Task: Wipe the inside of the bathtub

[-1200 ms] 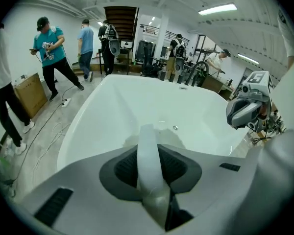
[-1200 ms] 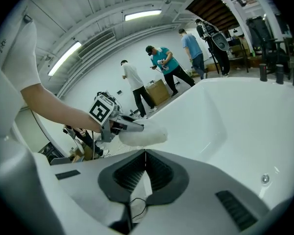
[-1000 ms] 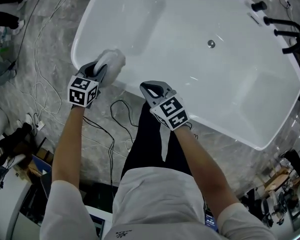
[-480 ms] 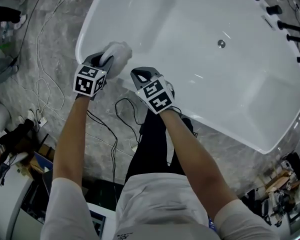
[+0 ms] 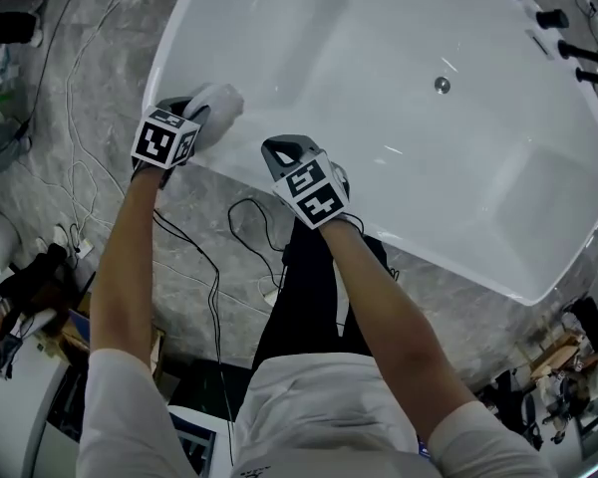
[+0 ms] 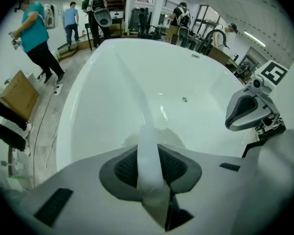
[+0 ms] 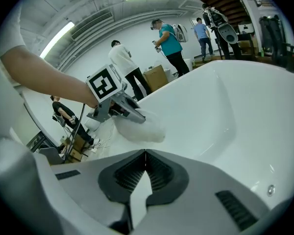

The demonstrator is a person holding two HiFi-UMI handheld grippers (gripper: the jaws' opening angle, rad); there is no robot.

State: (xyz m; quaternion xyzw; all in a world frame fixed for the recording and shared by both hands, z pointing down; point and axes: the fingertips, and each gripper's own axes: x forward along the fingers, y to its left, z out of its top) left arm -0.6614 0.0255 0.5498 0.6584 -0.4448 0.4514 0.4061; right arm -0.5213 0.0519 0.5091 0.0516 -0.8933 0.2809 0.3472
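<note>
**Left gripper shifted left along tub rim**

Since 0.5 s ago the left gripper has moved left along the near-left rim of the bathtub, taking the white cloth with it. The right gripper has kept its place.

Surface: grey marbled floor, with cables trailing near the tub. People stand far off in the room.

Left jaws clenched on the cloth, which lies against the rim. Right jaws pressed together with nothing between them, over the near rim.

Tub interior: white, with the drain at the bottom. Black taps sit on the far right edge.
</note>
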